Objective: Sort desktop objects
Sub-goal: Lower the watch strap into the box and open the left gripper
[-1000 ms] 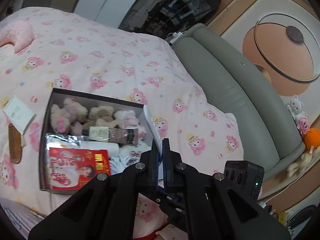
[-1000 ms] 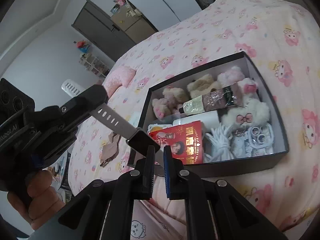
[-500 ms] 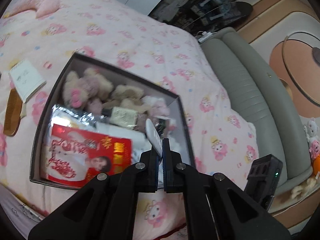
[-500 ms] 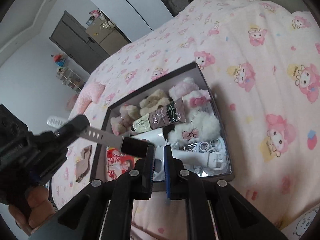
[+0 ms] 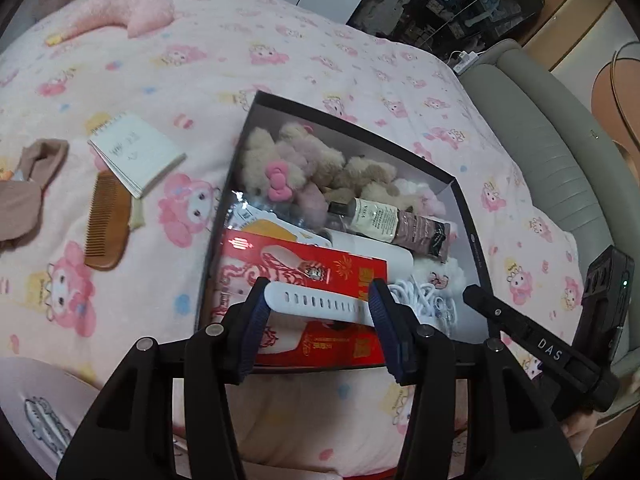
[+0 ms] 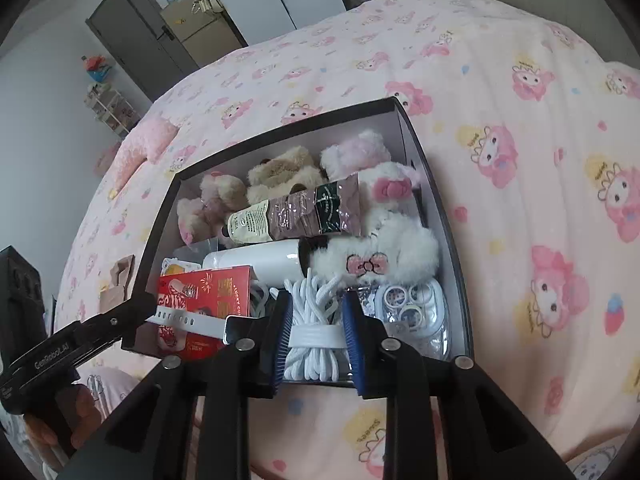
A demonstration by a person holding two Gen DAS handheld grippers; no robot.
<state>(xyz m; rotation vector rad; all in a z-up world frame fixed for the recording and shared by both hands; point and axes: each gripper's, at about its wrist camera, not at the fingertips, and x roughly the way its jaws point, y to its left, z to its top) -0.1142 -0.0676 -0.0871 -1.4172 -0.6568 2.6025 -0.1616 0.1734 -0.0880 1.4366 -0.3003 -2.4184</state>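
One white watch strap (image 5: 316, 303) lies across the gap of the left gripper (image 5: 318, 312), whose two fingers (image 5: 256, 322) stand apart, above the red packet (image 5: 320, 280) in the single dark box (image 5: 466, 216) on the bed (image 5: 160, 80). The right gripper (image 6: 316, 330) is spread too, over one white cord bundle (image 6: 314, 334). Outside the box: one wooden comb (image 5: 106, 222), one notepad (image 5: 136, 152)

A pink cartoon-print bed cover (image 5: 328, 68) spreads wide, with a pink pillow (image 5: 132, 12) at its far end. Beside the bed runs a grey padded bench (image 5: 560, 160); a dark cabinet (image 6: 136, 40) stands by the wall.
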